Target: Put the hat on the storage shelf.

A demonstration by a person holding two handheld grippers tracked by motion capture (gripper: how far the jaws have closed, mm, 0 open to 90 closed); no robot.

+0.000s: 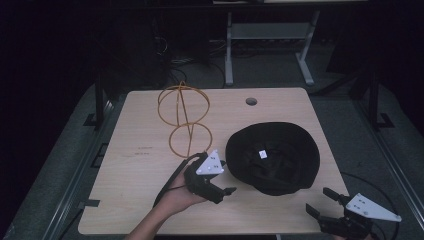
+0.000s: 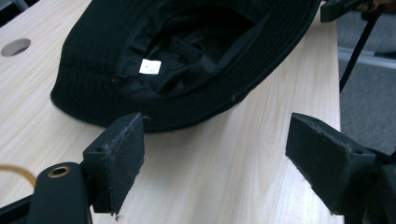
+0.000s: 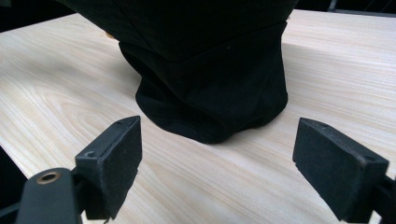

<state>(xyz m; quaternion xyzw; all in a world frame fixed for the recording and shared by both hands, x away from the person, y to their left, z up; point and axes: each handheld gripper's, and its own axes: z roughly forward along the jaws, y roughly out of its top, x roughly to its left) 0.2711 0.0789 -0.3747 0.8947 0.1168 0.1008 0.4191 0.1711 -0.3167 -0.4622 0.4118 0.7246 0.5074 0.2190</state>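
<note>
Both grippers wide open, empty: left gripper [image 1: 218,186] by near-left brim, right gripper [image 1: 326,201] off near-right table [image 1: 140,200] corner. Hat [image 1: 272,156] upside down, right of centre, beside wire stand [image 1: 184,120]. Likely soft, light, floppy; pinch brim at opposite edges.

Matt black cloth hat [image 1: 272,157]; pale smooth wood-grain table [image 1: 130,200]; thin orange wire stand [image 1: 184,120].
</note>
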